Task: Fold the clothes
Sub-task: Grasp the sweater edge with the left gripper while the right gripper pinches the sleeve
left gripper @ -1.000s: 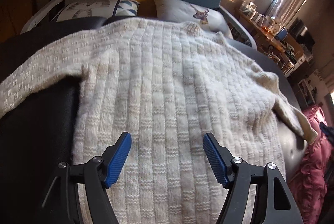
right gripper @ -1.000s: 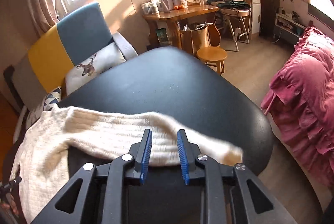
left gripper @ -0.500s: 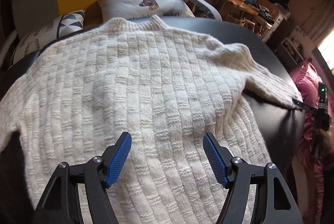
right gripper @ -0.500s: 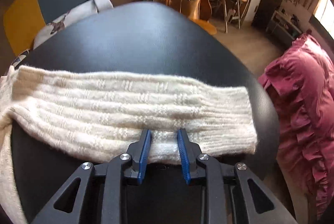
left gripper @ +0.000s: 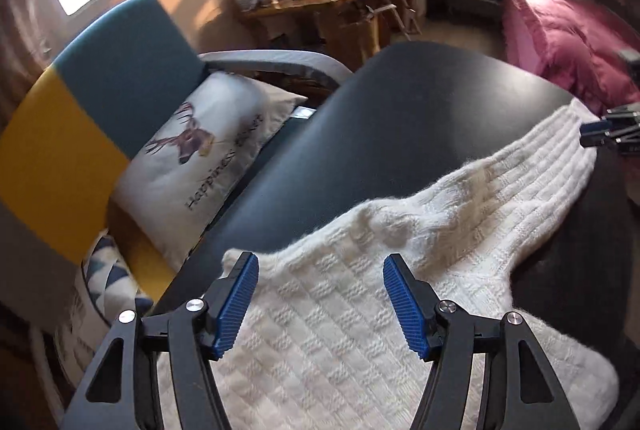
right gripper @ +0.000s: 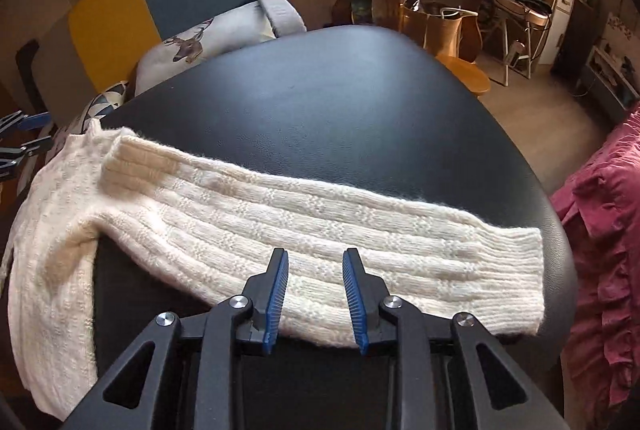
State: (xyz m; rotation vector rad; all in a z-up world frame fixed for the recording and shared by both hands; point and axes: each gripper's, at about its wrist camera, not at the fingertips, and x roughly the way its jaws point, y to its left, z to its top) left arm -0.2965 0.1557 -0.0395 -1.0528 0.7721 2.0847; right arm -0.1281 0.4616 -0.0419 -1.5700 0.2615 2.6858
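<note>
On the black bench (right gripper: pixel 360 101) a cream knit sweater (left gripper: pixel 340 330) lies flat, one sleeve (right gripper: pixel 320 226) stretched straight out toward the bench's right edge, cuff just short of it. The right tool (right gripper: pixel 314 290) sits over the sleeve's near edge with its blue pads spread, nothing pinched. The left tool (left gripper: pixel 320 302) hovers wide open above the sweater's body near the shoulder, also holding nothing. My guess is the sleeve is laid out smooth like that so it can be folded in cleanly across the body, though I can't tell how far the folding has got.
</note>
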